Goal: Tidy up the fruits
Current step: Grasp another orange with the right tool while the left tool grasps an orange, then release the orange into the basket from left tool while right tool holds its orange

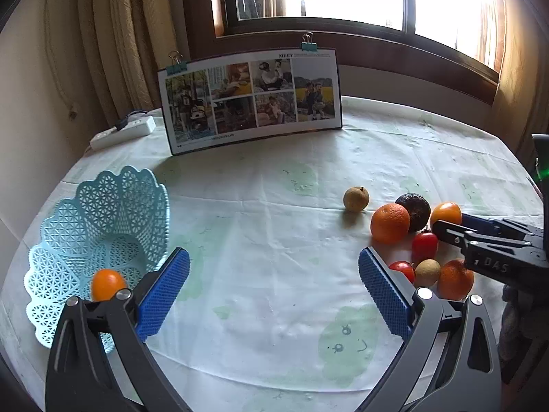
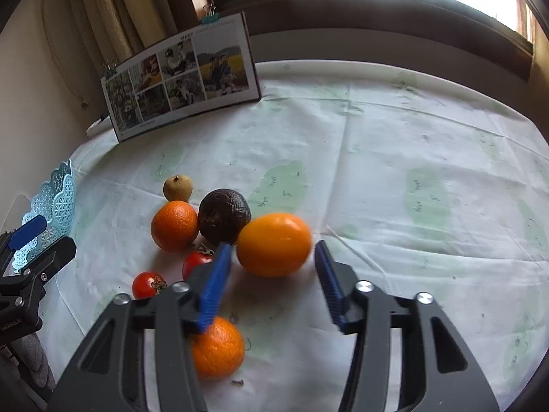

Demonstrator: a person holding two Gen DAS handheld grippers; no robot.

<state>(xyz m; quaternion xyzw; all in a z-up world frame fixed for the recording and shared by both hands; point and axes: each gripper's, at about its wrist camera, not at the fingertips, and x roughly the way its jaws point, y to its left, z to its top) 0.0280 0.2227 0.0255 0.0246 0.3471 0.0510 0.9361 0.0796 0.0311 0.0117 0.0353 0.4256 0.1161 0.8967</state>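
Fruits lie heaped on the cloth [image 2: 377, 171], and our right claw [image 2: 271, 274] stands wide with its pads either side of the smooth orange one [image 2: 274, 243], so we should push deeper and close at its middle, clear of the avocado [image 2: 223, 216] touching it. Our left claw [image 1: 274, 295] gapes wide and empty near the basket [image 1: 85, 226], which holds one orange fruit [image 1: 108, 283].

The left gripper [image 1: 274, 286] hangs wide apart over the tablecloth [image 1: 274, 206]. At nine o'clock a basket [image 1: 99, 233] holds one orange fruit [image 1: 107, 283]. At three o'clock the right gripper [image 1: 446, 230] reaches into the fruit pile [image 1: 411, 237].
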